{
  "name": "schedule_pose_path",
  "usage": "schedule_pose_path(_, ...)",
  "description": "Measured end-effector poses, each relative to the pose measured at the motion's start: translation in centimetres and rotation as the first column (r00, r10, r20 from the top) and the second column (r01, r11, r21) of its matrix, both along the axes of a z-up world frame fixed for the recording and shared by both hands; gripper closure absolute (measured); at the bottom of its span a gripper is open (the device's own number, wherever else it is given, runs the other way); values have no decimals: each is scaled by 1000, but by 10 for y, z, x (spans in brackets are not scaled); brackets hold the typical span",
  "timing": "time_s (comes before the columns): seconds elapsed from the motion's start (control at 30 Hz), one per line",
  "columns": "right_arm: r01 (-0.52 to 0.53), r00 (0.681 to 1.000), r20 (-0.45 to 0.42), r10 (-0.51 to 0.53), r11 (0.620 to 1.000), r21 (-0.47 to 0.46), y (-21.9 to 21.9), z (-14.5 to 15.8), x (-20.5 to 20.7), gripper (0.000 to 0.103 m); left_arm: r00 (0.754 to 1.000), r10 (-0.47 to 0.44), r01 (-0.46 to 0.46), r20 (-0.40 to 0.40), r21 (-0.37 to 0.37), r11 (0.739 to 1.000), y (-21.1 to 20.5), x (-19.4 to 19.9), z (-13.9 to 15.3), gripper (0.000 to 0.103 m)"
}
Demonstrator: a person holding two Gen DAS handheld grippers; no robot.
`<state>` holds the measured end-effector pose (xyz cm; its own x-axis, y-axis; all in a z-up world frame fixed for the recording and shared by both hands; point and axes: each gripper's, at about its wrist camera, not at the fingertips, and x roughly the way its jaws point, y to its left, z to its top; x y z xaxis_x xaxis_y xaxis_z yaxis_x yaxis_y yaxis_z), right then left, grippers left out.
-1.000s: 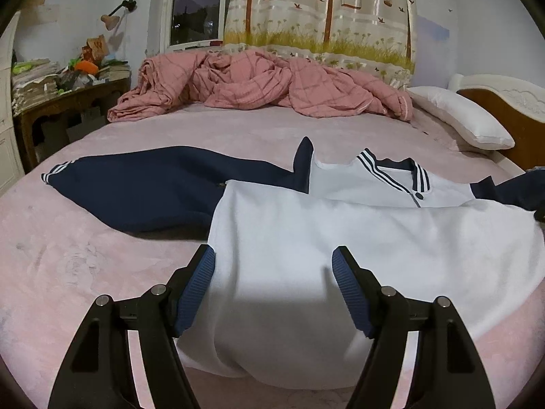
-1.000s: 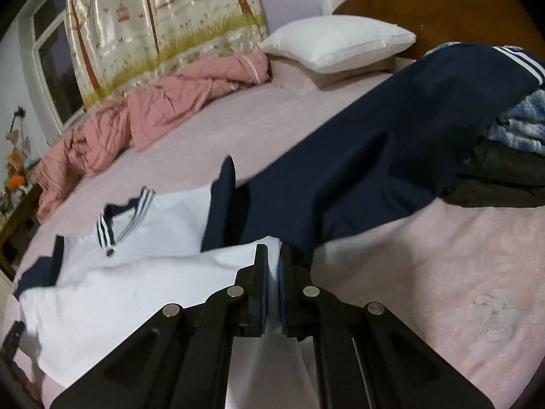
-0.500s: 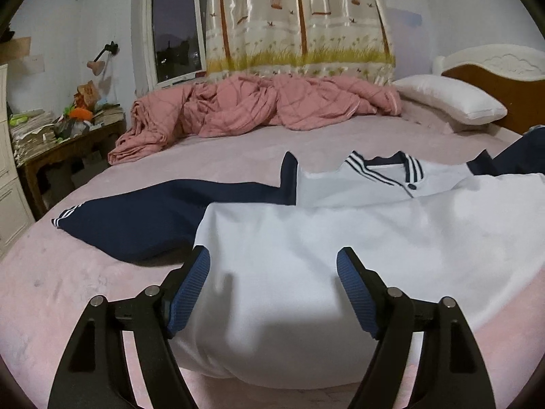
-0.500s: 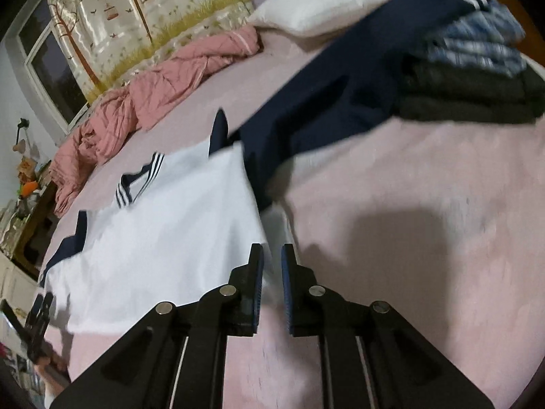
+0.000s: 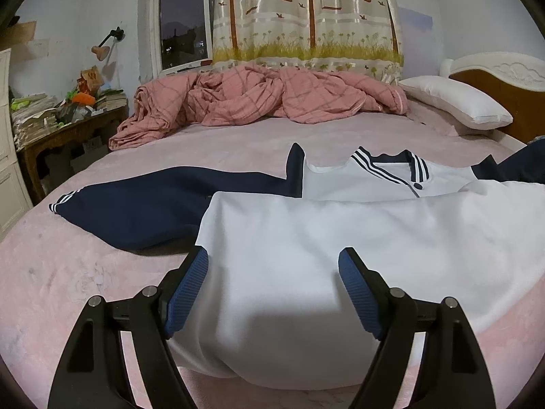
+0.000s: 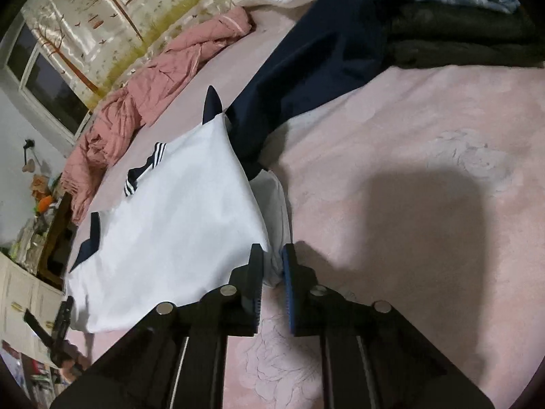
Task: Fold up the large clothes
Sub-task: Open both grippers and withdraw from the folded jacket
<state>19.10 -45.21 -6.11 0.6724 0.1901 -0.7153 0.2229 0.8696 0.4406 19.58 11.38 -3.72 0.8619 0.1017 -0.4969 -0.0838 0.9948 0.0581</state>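
Observation:
A white shirt [image 5: 340, 238] with navy sleeves and a striped navy collar [image 5: 391, 167] lies on the pink bed, its lower part folded up over the chest. My left gripper [image 5: 272, 266] is open and empty, just above the folded near edge. One navy sleeve [image 5: 146, 201] stretches out to the left. In the right wrist view the shirt [image 6: 177, 211] lies left of centre. My right gripper [image 6: 272, 262] is nearly shut on the shirt's white corner fold. The other navy sleeve [image 6: 306, 64] runs toward the far right.
A crumpled pink quilt [image 5: 265, 95] lies at the back of the bed, a white pillow [image 5: 456, 102] at the right by the headboard. A stack of folded dark clothes [image 6: 460, 24] sits at the far right. A cluttered wooden desk [image 5: 58, 122] stands left of the bed.
My right gripper has pulled the shirt's right edge back toward me and lower, holding the white cloth. My left gripper has stayed open and tilted up slightly.

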Motion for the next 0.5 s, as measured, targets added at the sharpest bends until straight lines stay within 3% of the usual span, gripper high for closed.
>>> schedule_pose_path(0.1,40,994,109,-30,995,-87,6,23,-11,94,1000,2,-2,6,-2,1000,0,-1,0,25)
schedule_pose_path(0.17,55,990,134,-36,989,-140,10,33,-14,94,1000,3,-3,3,-5,1000,1,0,-1,25)
schedule_pose_path(0.33,39,999,27,-34,967,-250,22,18,-1,94,1000,2,-2,-1,-10,1000,3,-1,-2,25)
schedule_pose_path(0.5,38,998,54,-26,971,-236,15,23,-4,93,1000,-19,19,2,-25,1000,5,-2,2,25)
